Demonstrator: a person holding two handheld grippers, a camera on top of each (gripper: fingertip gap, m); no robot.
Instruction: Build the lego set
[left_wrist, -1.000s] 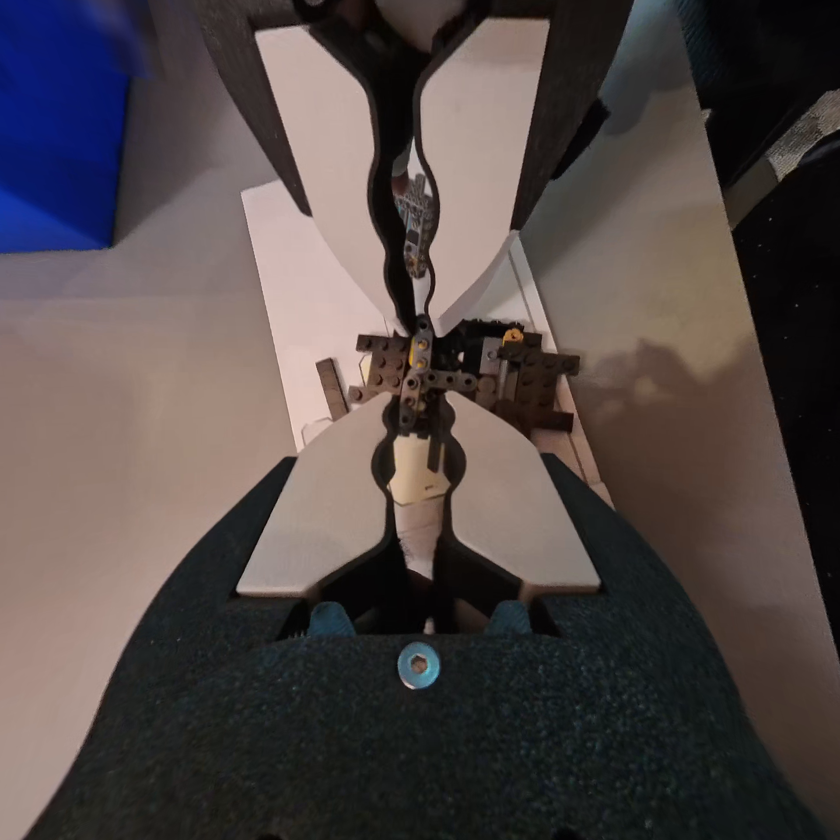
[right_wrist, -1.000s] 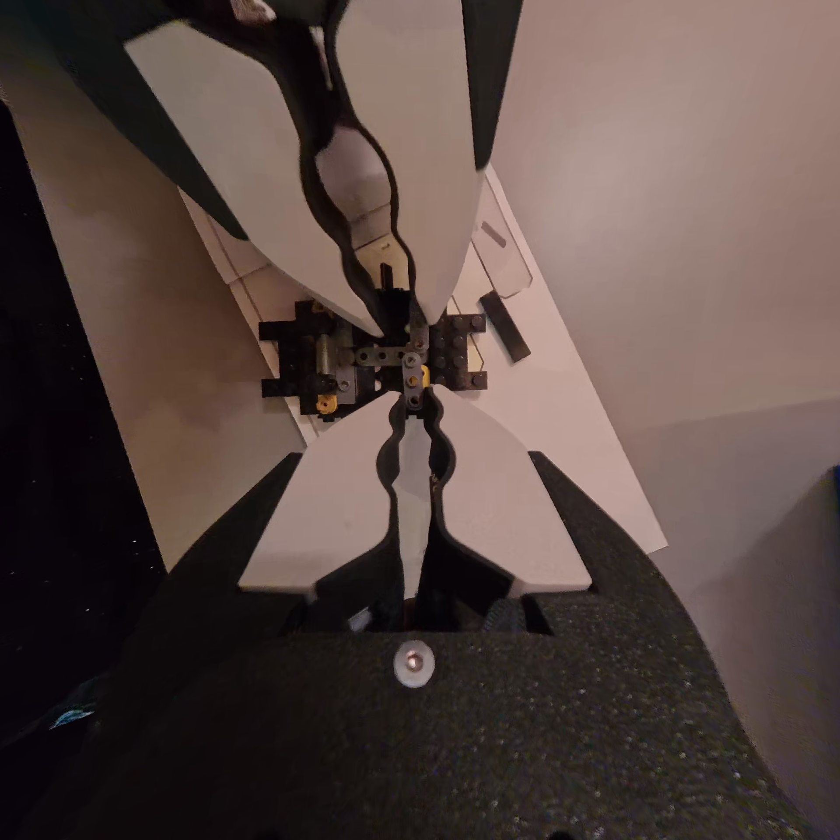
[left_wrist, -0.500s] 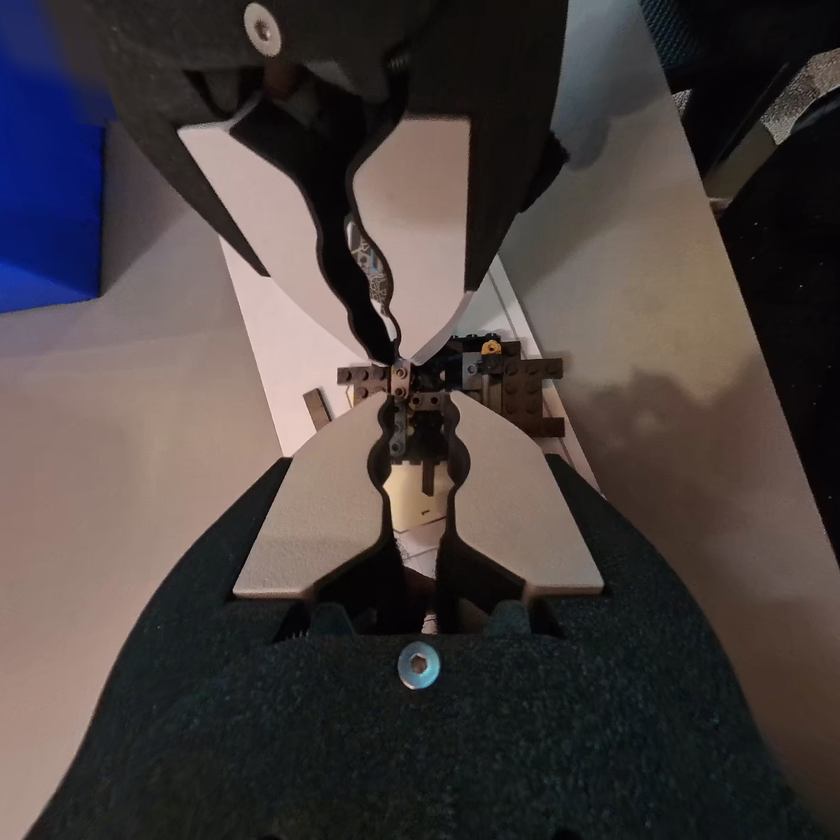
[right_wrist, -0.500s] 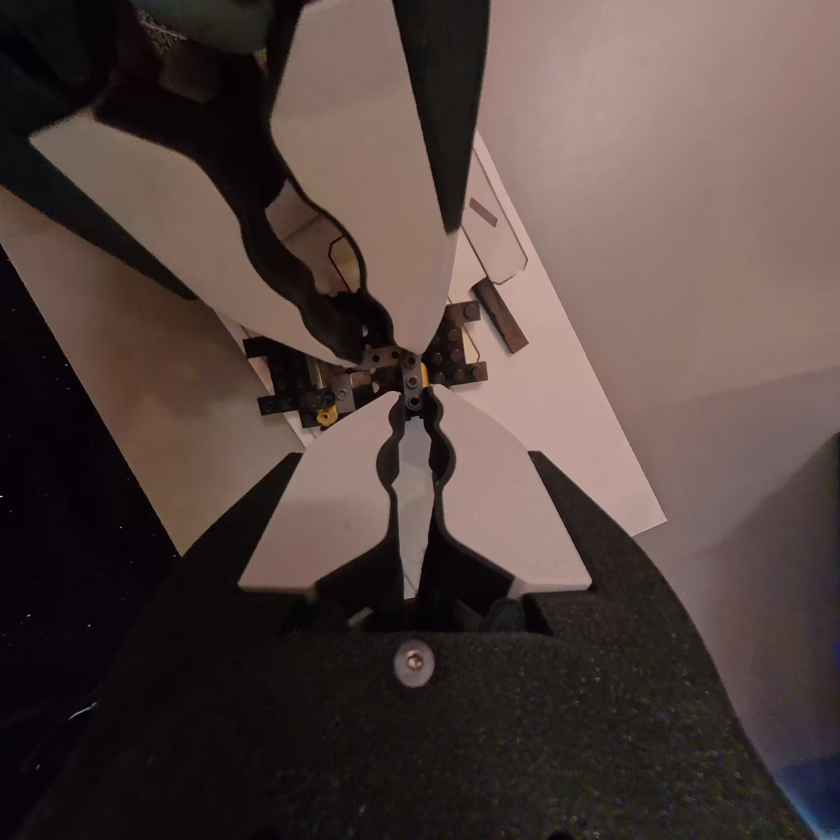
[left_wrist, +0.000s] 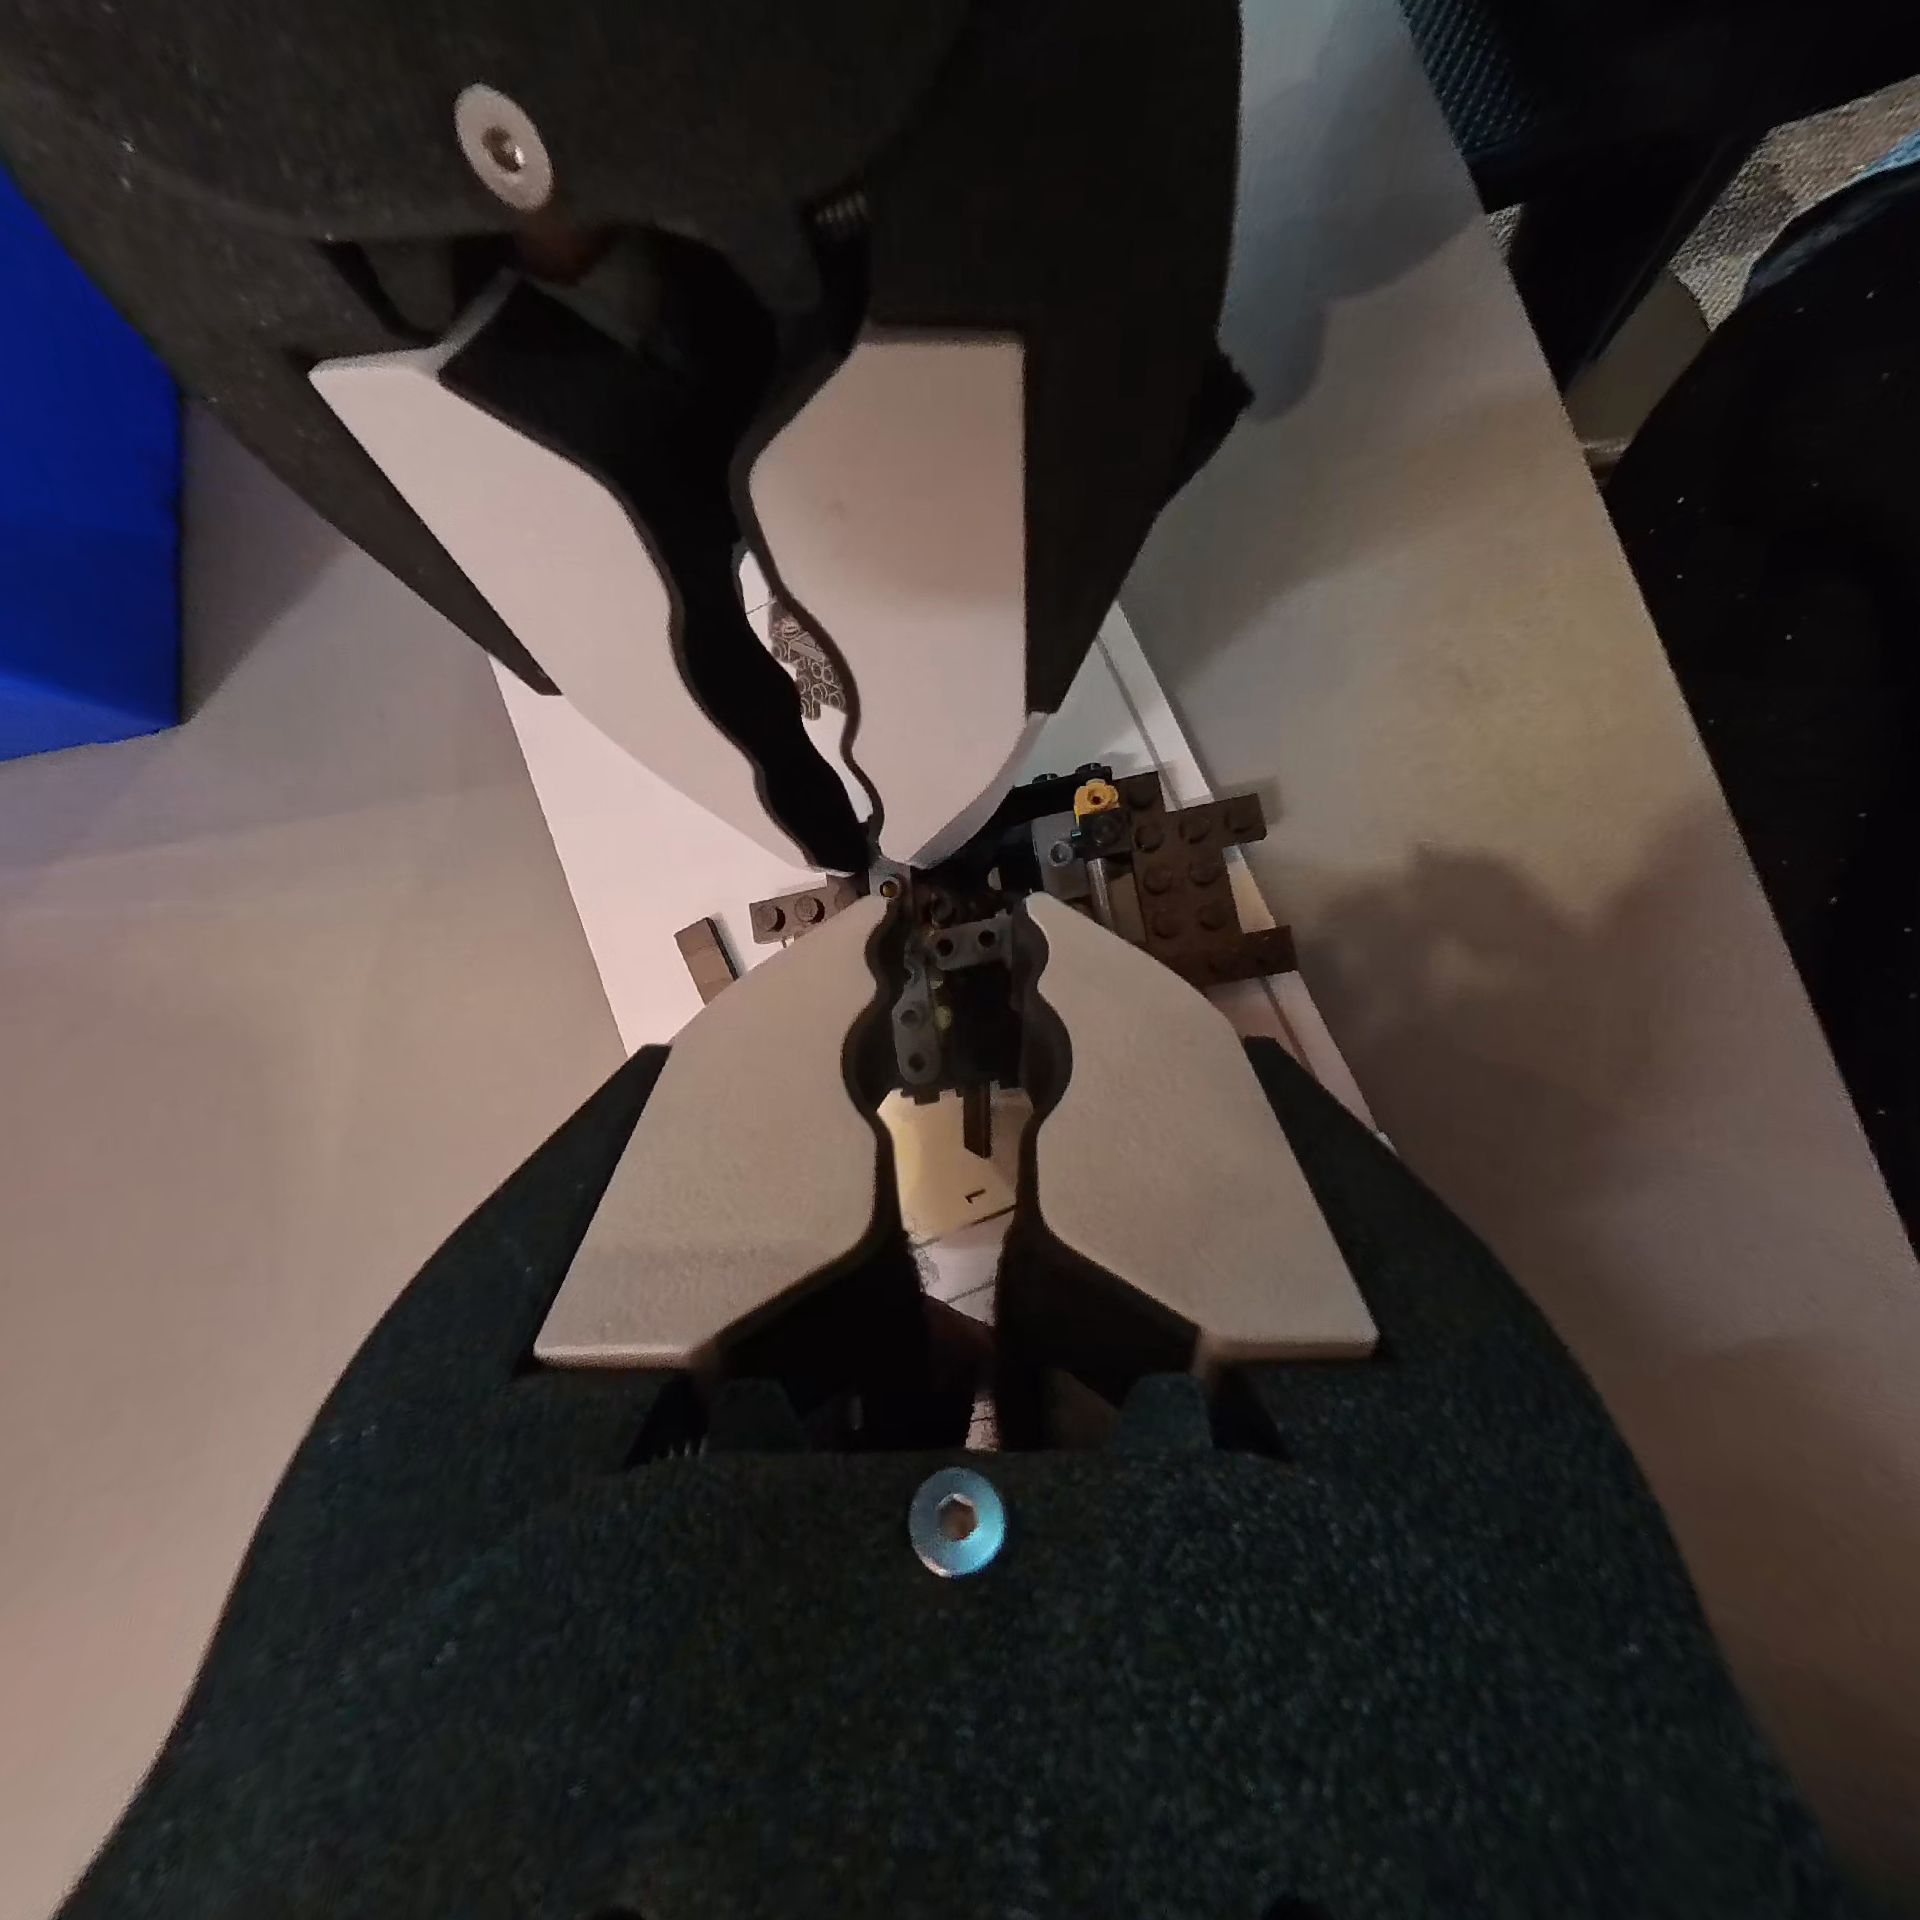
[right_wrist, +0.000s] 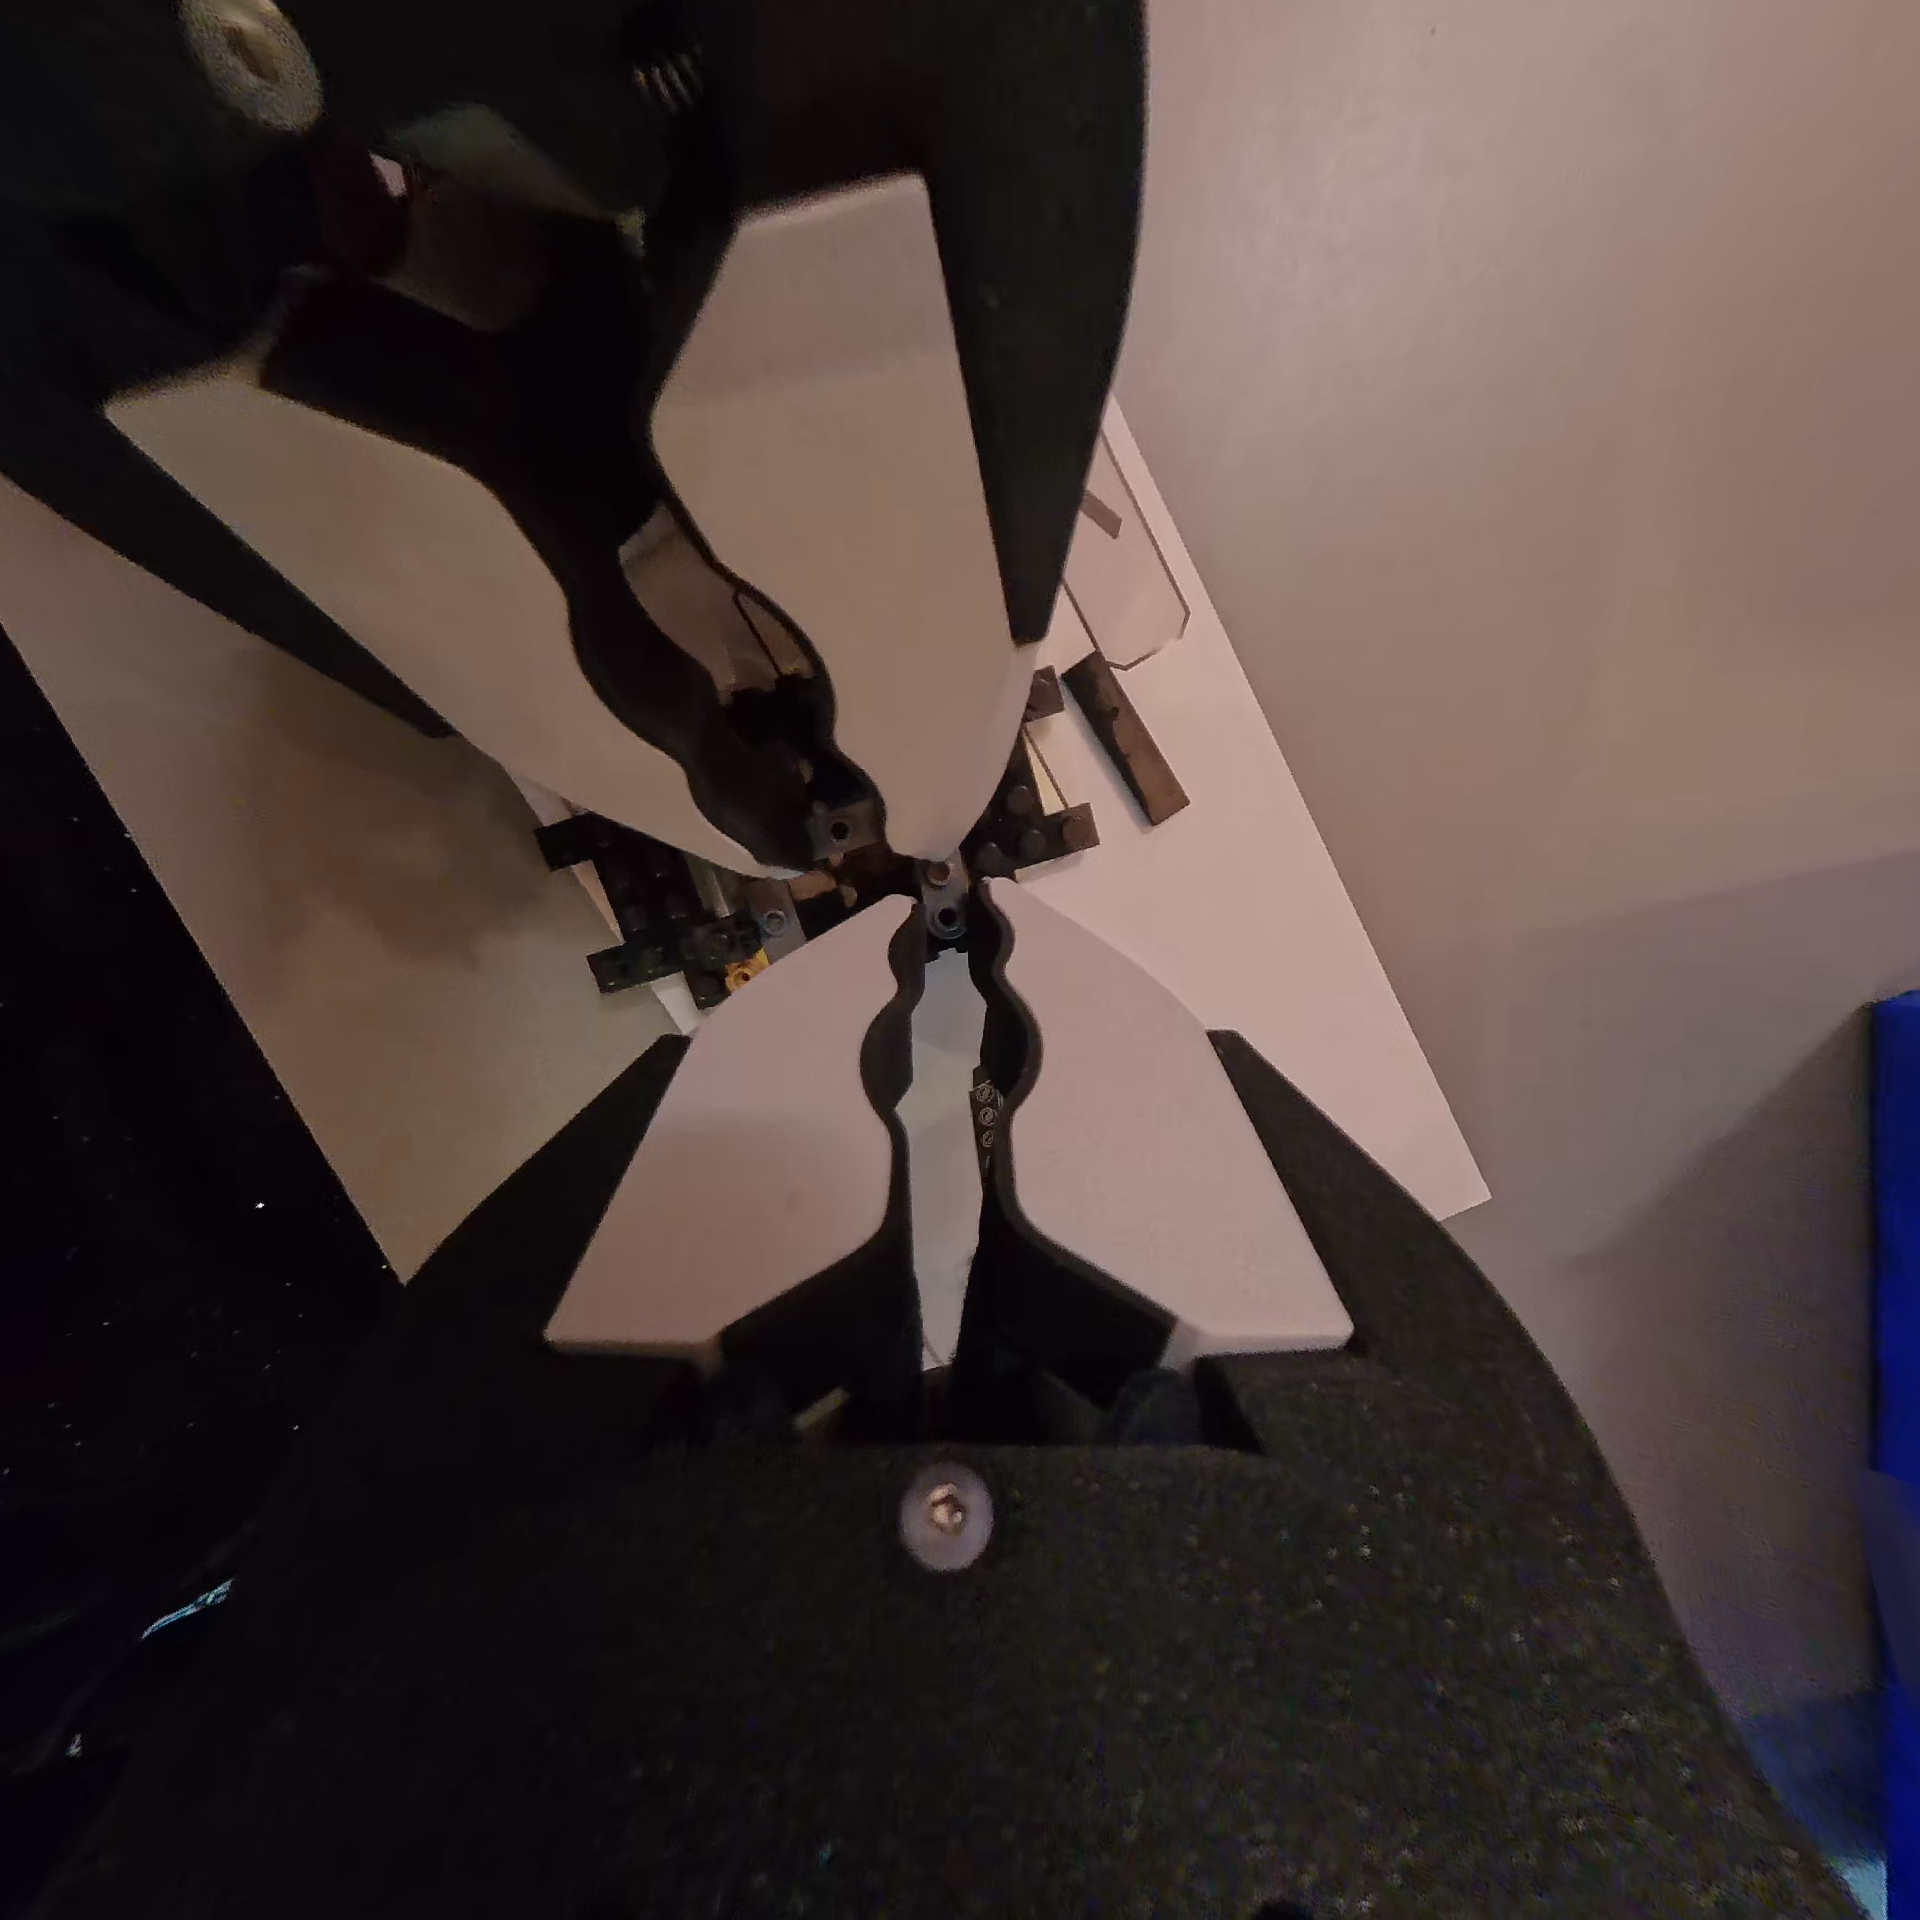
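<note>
A dark Lego build of black studded plates (left_wrist: 1184, 883) with a yellow pin lies on a white sheet (left_wrist: 603, 800); it also shows in the right wrist view (right_wrist: 665, 914). A grey holed beam (left_wrist: 920, 1013) with a short cross beam sits between my left gripper's fingers. My left gripper (left_wrist: 961, 914) is shut on this beam piece. My right gripper (right_wrist: 948, 904) is shut on the beam's other end (right_wrist: 945, 914). The two grippers meet tip to tip: the right gripper (left_wrist: 883, 868) comes in from above, the left gripper (right_wrist: 868, 847) likewise. Whether the beam touches the build is hidden.
A loose black tile (left_wrist: 707, 951) lies on the sheet beside the build, also seen in the right wrist view (right_wrist: 1127, 743). A blue box (left_wrist: 73, 468) stands at the table's far side. The table edge and dark floor (left_wrist: 1766, 831) are close to the build. Less than 4 cm separates the two grippers' tips. Left tips and right tips are each some 4 centimetres from the loose black tile (left_wrist: 707, 951). The right camera catches it too, in the right wrist view (right_wrist: 1152, 794).
Both grippers have kept hold of the beam and tilted toward each other. Each looms larger in the other's view, and the beam now sits deeper between the left fingers.
</note>
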